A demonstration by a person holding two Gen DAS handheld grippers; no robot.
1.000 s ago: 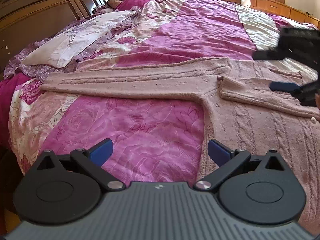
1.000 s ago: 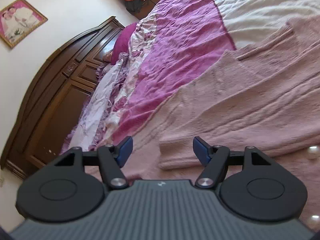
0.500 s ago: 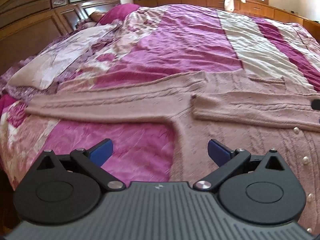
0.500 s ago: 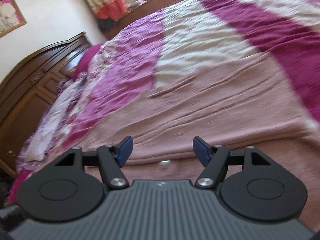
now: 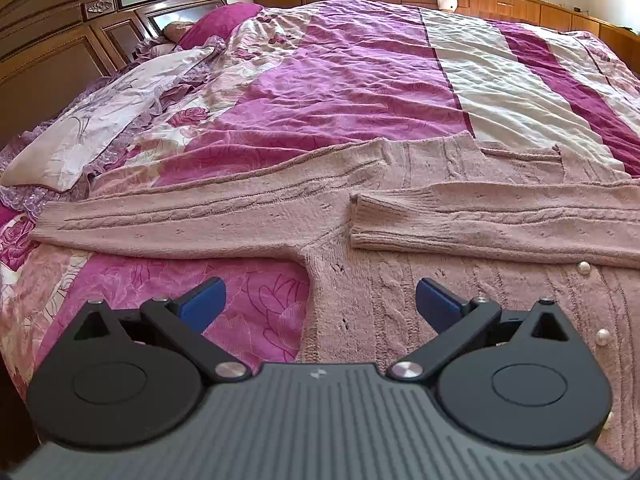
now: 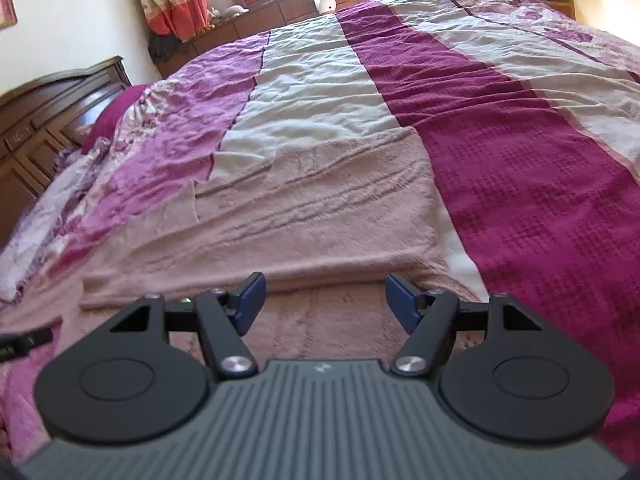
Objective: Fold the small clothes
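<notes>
Since the earlier frames the right tongs have left the left wrist view, and both cameras have swung to face down the bed.

Left wrist view: the left tongs point(image 5: 318, 300) hover released, blades wide apart and empty, low over the pink knit cardigan point(image 5: 460, 300) spread on the bedspread point(image 5: 340, 92). One sleeve point(image 5: 500, 220) lies folded across the chest, its cuff near the middle. The other sleeve point(image 5: 180, 220) stretches flat toward the pillow point(image 5: 100, 120), not yet folded. Pearl buttons point(image 5: 584, 268) run down the front at the right.

Right wrist view: the right tongs point(image 6: 324, 300) are likewise released and empty, poised just above the cardigan point(image 6: 300, 216), where the folded sleeve crosses it. The garment's straight side edge lies along the dark magenta stripe point(image 6: 520, 160).

Progress, as I judge it: one sleeve is in, the outstretched sleeve is next, then the body needs folding over. The far cuff beside the pillow is an easy edge to pinch, and bare bedspread beyond the cardigan leaves ample room to sweep it inward. The headboard point(image 5: 60, 40) stands well apart.
</notes>
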